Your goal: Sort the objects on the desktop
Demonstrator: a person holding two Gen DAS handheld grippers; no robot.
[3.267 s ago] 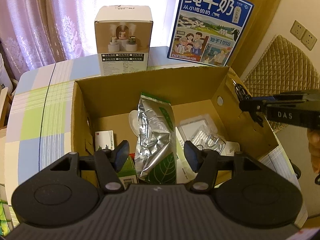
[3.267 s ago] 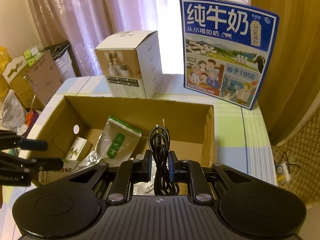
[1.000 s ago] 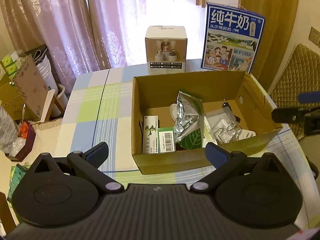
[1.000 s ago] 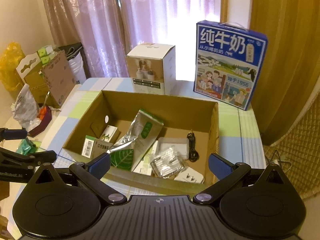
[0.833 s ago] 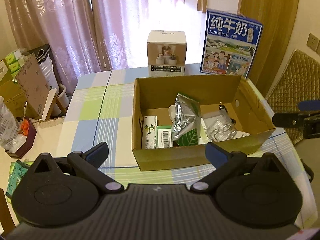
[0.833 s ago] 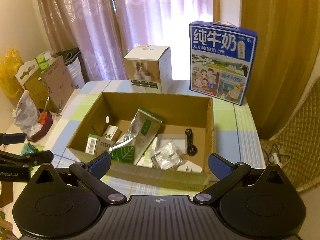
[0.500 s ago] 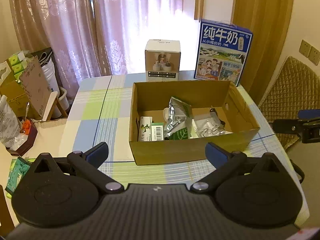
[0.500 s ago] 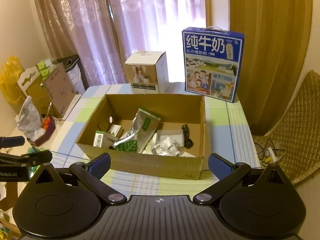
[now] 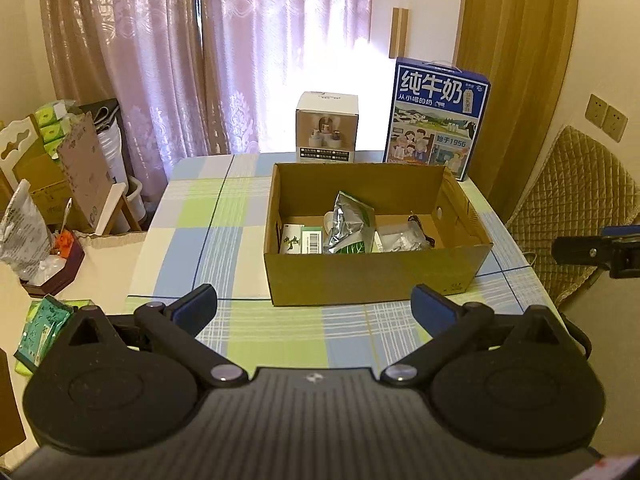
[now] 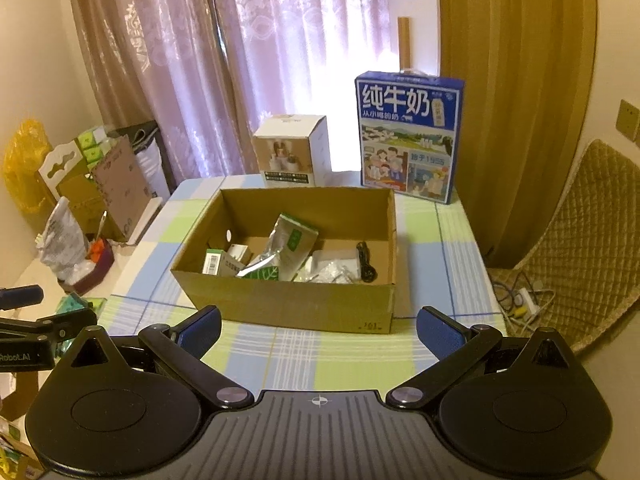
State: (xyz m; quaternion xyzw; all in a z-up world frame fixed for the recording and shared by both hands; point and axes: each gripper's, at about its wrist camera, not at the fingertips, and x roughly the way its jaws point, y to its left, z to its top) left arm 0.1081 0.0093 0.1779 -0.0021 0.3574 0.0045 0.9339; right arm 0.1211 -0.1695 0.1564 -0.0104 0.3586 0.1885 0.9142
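Hovering wide open and empty, both grippers (image 9: 314, 306) (image 10: 318, 326) are facing the box (image 9: 376, 276), probably light, best gripped by its stiff rim.

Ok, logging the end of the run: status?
Left gripper open, empty. Right gripper open, empty. Black cable in cardboard box. Nothing blocking.

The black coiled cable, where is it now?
In the right wrist view, the black coiled cable lies inside the brown cardboard box, at its right end beside the wall, right of the clear plastic packet.
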